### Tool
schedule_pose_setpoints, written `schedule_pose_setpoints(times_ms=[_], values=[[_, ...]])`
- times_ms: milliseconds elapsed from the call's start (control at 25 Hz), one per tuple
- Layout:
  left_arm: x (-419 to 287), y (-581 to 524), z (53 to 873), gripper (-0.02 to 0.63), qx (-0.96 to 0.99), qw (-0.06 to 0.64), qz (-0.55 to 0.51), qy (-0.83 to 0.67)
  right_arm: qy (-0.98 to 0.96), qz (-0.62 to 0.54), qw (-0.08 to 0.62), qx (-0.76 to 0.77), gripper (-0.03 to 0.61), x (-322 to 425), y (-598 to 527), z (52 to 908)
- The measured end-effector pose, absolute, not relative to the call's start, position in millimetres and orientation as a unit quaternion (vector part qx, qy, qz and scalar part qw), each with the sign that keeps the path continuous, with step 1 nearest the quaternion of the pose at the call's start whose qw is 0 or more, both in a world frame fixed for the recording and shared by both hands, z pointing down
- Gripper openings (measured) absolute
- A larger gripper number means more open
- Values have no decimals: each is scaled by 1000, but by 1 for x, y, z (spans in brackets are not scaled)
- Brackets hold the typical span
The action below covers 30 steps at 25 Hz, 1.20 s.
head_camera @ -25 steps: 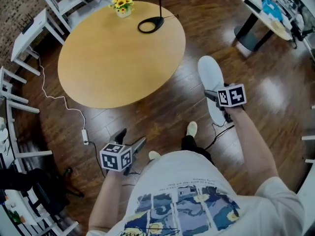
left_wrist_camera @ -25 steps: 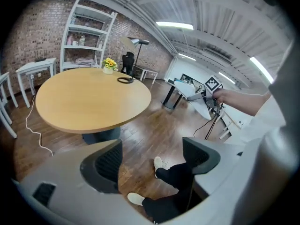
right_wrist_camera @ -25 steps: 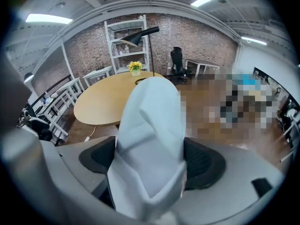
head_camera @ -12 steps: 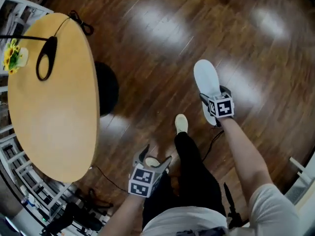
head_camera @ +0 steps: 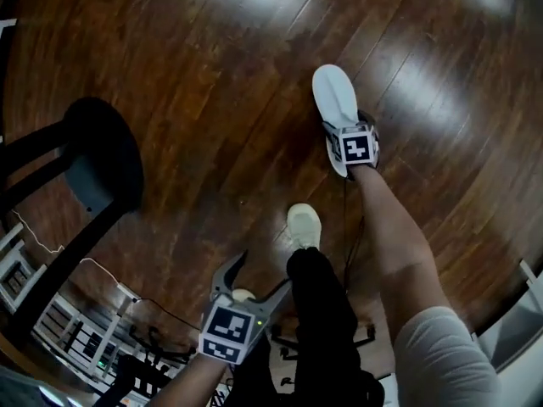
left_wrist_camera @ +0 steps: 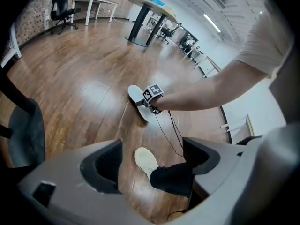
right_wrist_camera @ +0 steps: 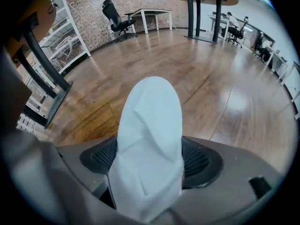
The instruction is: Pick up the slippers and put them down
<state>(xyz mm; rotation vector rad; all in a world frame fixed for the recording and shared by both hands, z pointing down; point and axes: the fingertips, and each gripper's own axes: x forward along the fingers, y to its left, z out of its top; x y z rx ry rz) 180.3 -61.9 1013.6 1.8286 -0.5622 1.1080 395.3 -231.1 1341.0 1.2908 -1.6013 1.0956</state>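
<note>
A white slipper (head_camera: 333,98) hangs toe-forward above the wooden floor, and my right gripper (head_camera: 346,125) is shut on its heel end. In the right gripper view the slipper (right_wrist_camera: 151,125) fills the gap between the jaws of that gripper (right_wrist_camera: 147,161). My left gripper (head_camera: 254,280) is low near the person's legs, open and holding nothing. In the left gripper view the open gripper (left_wrist_camera: 150,161) frames the person's cream shoe (left_wrist_camera: 145,160) on the floor, with the held slipper (left_wrist_camera: 135,95) farther off. No second slipper shows.
The person's cream shoe (head_camera: 304,225) and dark trouser leg (head_camera: 318,312) stand between the grippers. A black table base (head_camera: 97,164) lies left, white shelving (head_camera: 51,329) and a cable (head_camera: 85,265) lower left. An office chair (right_wrist_camera: 115,15) and tables stand far off.
The head view has swung away from the round wooden table onto bare floor. The right gripper kept the slipper and now sits higher in view; the left gripper stayed open near the legs.
</note>
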Motion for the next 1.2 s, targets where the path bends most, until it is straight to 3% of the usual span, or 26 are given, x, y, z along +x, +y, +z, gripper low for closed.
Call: schedule_pose_setpoints(times_ms=[240, 520, 760, 1040, 1200], values=[[194, -52, 1051, 403, 735, 472, 441, -207, -631, 453, 375, 506, 462, 394, -218, 1391], [204, -63, 979, 403, 748, 459, 432, -209, -631, 452, 391, 495, 479, 402, -192, 1297], [199, -66, 845, 403, 774, 429, 408, -224, -656, 418, 411, 477, 464, 407, -151, 1097], [84, -10, 653, 403, 775, 384, 386, -321, -726, 361, 416, 412, 479, 301, -77, 823], [-2, 53, 562, 403, 761, 377, 322, -419, -779, 295, 417, 363, 479, 224, -41, 681]])
